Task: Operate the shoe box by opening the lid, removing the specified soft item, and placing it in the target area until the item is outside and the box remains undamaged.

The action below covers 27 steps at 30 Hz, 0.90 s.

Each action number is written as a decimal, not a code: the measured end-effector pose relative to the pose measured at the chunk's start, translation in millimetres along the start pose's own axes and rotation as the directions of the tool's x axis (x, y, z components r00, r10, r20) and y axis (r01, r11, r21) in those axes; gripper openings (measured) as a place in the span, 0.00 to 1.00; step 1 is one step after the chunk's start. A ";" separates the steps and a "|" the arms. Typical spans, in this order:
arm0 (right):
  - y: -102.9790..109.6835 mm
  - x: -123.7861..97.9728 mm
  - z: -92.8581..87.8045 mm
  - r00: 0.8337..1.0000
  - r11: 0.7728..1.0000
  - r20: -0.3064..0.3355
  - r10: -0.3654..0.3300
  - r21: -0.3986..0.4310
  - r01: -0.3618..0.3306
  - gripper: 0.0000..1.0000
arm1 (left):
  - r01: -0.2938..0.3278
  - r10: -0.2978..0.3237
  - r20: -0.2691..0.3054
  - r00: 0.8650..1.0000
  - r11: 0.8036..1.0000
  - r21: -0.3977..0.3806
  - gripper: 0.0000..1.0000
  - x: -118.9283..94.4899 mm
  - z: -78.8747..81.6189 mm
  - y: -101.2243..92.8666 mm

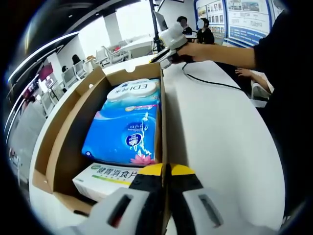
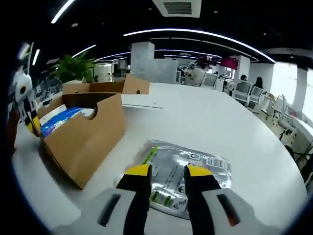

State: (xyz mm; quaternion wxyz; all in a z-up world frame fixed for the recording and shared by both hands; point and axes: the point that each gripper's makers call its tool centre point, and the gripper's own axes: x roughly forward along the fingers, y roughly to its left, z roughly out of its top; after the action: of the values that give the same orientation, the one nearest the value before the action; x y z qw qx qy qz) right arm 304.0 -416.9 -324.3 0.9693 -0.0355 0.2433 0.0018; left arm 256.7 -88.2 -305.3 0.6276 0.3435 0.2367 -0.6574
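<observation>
The cardboard shoe box [image 1: 63, 147] stands open on the white table, its lid folded out to the left. Inside lie a blue soft tissue pack [image 1: 124, 129] and a white carton with green print [image 1: 105, 177]. My left gripper [image 1: 166, 171] is shut on the box's right wall [image 1: 163, 122], at the near end. A hand holds my right gripper [image 1: 159, 58] above the table beyond the box's far corner. In the right gripper view, my right gripper [image 2: 168, 171] hangs open over a silvery plastic packet [image 2: 195, 164] lying flat on the table, beside the box [image 2: 88, 134].
A black cable [image 1: 215, 81] runs across the table [image 1: 220, 137] to the right of the box. A person's dark sleeve [image 1: 274, 54] reaches in from the right. A potted plant [image 2: 76, 66] stands behind the box. Office chairs and seated people are far off.
</observation>
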 end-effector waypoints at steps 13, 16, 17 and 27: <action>-8.5 4.1 -8.5 0.996 0.990 -0.033 -0.079 0.111 0.082 0.29 | 0.001 -0.001 -0.001 1.000 1.000 -0.005 0.02 -0.9 0.3 -3.0; -5.7 2.6 -9.3 0.998 0.993 -0.034 -0.061 0.099 0.064 0.29 | 0.000 0.000 -0.002 1.000 1.000 -0.005 0.02 -0.5 0.1 -1.8; -4.4 1.7 -9.9 0.998 0.995 -0.035 -0.047 0.092 0.050 0.29 | 0.000 0.000 -0.002 1.000 1.000 -0.006 0.02 -0.5 0.0 -1.6; -1.5 0.0 -11.8 0.992 0.995 -0.081 0.097 0.023 -0.095 0.29 | -0.001 0.001 -0.004 1.000 1.000 -0.006 0.02 0.1 -0.8 0.2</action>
State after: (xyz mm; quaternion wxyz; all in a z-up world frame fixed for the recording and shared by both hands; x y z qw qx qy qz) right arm 298.5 -419.3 -334.5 0.9576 -0.0143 0.2843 0.0444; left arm 257.0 -87.7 -305.8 0.6285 0.3429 0.2397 -0.6557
